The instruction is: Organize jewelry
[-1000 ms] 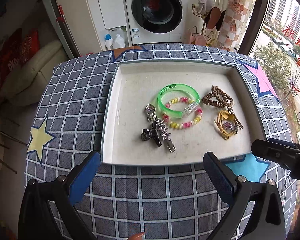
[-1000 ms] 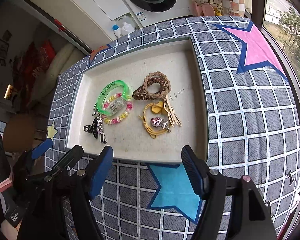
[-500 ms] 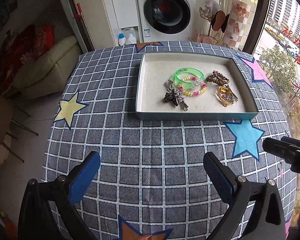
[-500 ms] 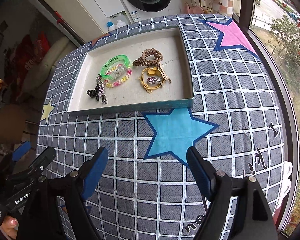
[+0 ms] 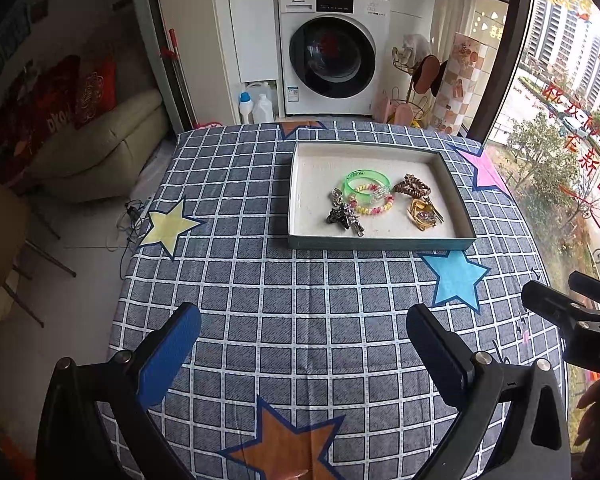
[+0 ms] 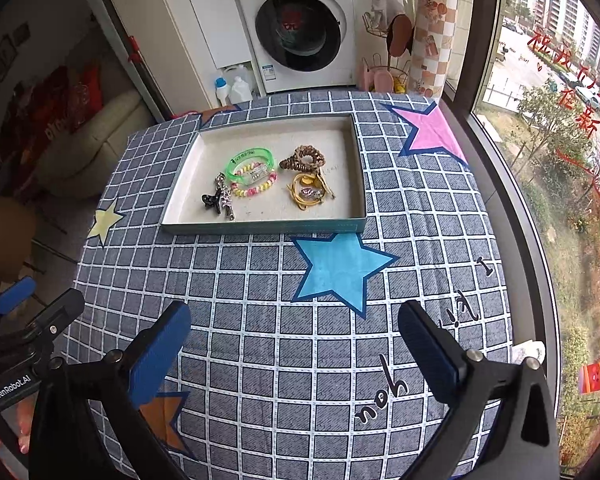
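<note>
step: all jewelry judged gathered in tray (image 6: 260,226); task near done | left tool (image 5: 304,344), right tool (image 6: 294,340): held spread, empty | next: nothing required but clearance from worktop (image 6: 420,208)

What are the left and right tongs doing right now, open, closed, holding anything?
Left tongs: open, empty, above the tablecloth.
Right tongs: open, empty, short of the tray.

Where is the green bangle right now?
The green bangle lies inside the tray, mid-tray in both views, overlapping the pink-and-yellow beaded bracelet, with the brown scrunchie to its right.
</note>
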